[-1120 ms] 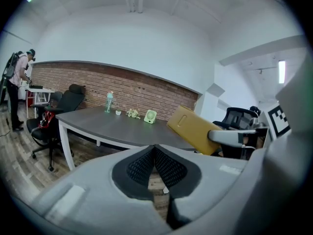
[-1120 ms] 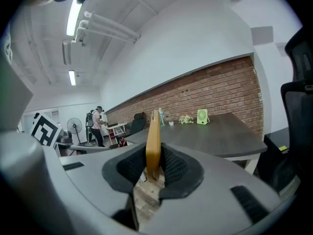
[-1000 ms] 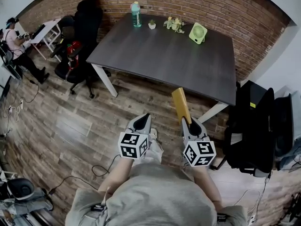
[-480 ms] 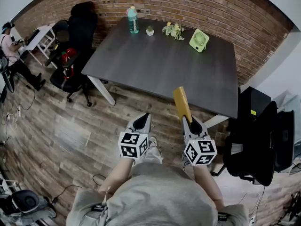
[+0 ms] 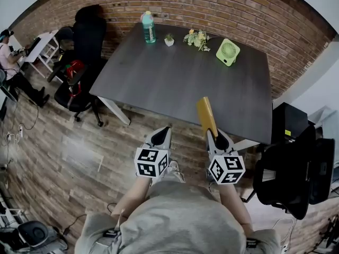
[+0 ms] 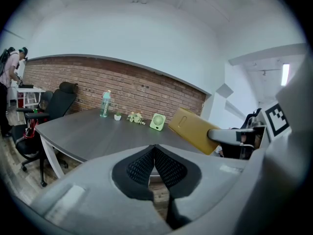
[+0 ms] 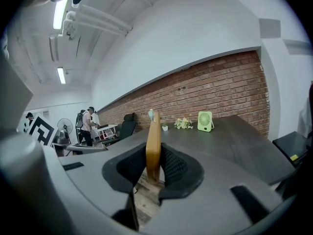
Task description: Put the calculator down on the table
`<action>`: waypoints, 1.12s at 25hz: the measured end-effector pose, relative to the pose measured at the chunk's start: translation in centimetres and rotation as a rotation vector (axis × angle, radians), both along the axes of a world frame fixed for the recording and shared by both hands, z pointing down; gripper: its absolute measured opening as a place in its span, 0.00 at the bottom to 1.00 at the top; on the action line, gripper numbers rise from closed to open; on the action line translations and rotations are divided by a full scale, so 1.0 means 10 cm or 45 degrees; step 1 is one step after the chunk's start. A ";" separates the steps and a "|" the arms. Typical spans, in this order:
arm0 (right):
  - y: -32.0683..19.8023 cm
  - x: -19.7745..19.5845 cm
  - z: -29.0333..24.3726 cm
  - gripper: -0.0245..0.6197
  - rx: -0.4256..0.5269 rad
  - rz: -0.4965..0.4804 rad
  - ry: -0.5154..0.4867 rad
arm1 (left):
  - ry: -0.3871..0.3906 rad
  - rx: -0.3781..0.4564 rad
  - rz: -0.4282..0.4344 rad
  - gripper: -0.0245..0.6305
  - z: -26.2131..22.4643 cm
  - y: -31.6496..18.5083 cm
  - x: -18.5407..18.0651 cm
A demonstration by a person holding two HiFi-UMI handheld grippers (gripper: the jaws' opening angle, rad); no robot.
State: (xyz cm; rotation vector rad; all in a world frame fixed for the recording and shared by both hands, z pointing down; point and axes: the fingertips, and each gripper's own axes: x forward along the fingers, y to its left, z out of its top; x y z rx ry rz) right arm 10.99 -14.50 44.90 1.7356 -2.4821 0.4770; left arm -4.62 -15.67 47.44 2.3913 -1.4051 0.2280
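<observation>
A yellow calculator [image 5: 206, 116] stands on edge, sticking forward out of my right gripper [image 5: 213, 136], which is shut on its near end. In the right gripper view the calculator [image 7: 153, 141] is a thin upright slab clamped between the two black pads. It hangs over the near edge of the dark grey table [image 5: 180, 73], above the tabletop and not touching it. My left gripper [image 5: 163, 133] is level with the right one, over the wooden floor just short of the table. Its jaws [image 6: 154, 148] are shut with nothing in them. The calculator [image 6: 193, 130] shows at the right of the left gripper view.
Along the table's far edge stand a green bottle [image 5: 149, 20], a small potted plant [image 5: 169, 39], a bunch of flowers [image 5: 197, 37] and a green fan [image 5: 228, 52]. Black office chairs [image 5: 79, 83] stand at the table's left, another black chair [image 5: 286, 179] at my right. A person [image 5: 10, 46] is at far left.
Both grippers have moved forward together toward the table. The calculator's far end now reaches over the table's near edge. The grip on it is unchanged.
</observation>
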 end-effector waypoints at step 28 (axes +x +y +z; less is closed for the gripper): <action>-1.51 -0.15 0.49 0.17 -0.118 0.047 0.031 | 0.002 -0.054 0.053 0.07 0.18 -1.33 -0.19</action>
